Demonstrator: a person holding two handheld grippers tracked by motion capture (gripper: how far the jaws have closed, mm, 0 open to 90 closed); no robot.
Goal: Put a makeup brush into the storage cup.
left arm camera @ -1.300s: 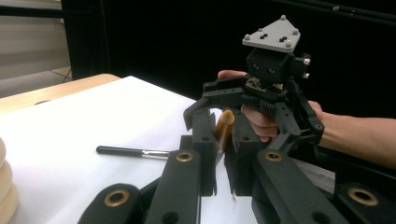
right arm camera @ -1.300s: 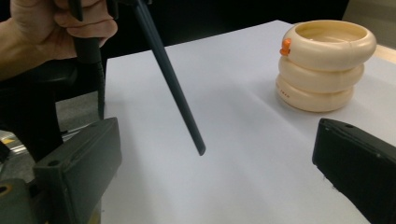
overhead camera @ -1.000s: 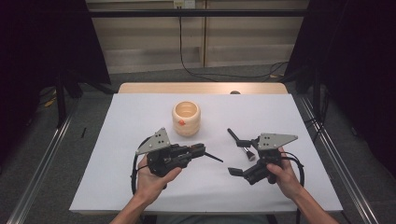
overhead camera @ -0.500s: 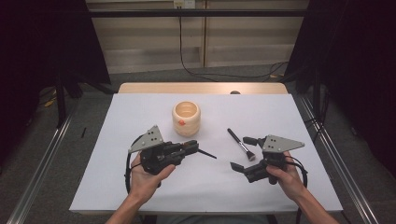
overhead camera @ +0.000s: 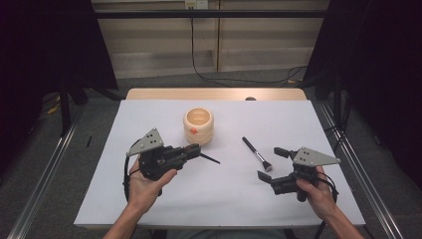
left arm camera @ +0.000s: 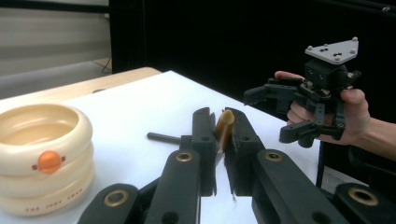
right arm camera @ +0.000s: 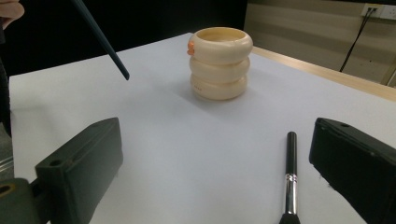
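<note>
Left gripper (overhead camera: 196, 152) mid-frame clamped on a brush (overhead camera: 209, 159); right gripper (overhead camera: 271, 163) lower right, jaws apart, near second brush (overhead camera: 256, 153).

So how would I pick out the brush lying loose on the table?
On the white table, look right of the cream holder, toward the right gripper. The loose brush lies flat there, with a black handle and silver collar; the other brush is clamped in the left gripper.

The cream, three-ringed ceramic holder (left arm camera: 44, 158), left of the left gripper's jaws, bore small red lettering, partly legible: "THE JUST".
</note>
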